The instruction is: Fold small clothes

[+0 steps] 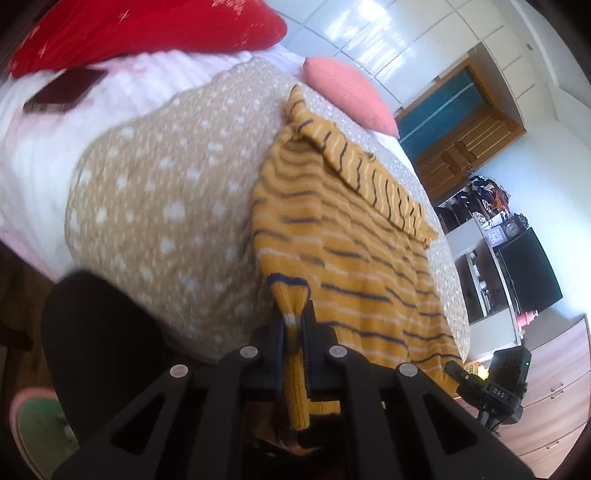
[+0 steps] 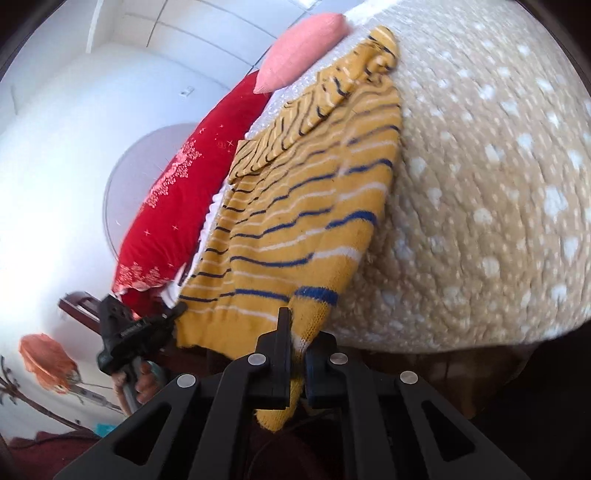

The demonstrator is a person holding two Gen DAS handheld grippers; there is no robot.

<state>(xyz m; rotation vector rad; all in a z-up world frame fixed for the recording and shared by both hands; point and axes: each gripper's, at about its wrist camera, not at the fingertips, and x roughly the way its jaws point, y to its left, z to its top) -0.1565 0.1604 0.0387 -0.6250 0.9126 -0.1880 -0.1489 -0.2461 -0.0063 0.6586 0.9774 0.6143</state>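
Observation:
A small mustard-yellow knitted sweater [image 1: 351,258] with blue and white stripes lies on a beige blanket with white dots [image 1: 155,199], one sleeve folded across its top. My left gripper [image 1: 293,325] is shut on the sweater's bottom hem at one corner. My right gripper [image 2: 297,336] is shut on the hem at the other corner of the sweater [image 2: 295,221]. The right gripper shows in the left wrist view [image 1: 491,384], and the left gripper shows in the right wrist view [image 2: 136,328]. Both hold the hem at the blanket's [image 2: 480,184] near edge.
A red pillow [image 1: 147,29] and a pink cushion [image 1: 351,96] lie at the bed's far side. A dark flat phone-like object [image 1: 62,92] rests on the white-pink bedding. A wooden door [image 1: 461,140], cluttered shelves and a dark screen [image 1: 528,269] stand beyond.

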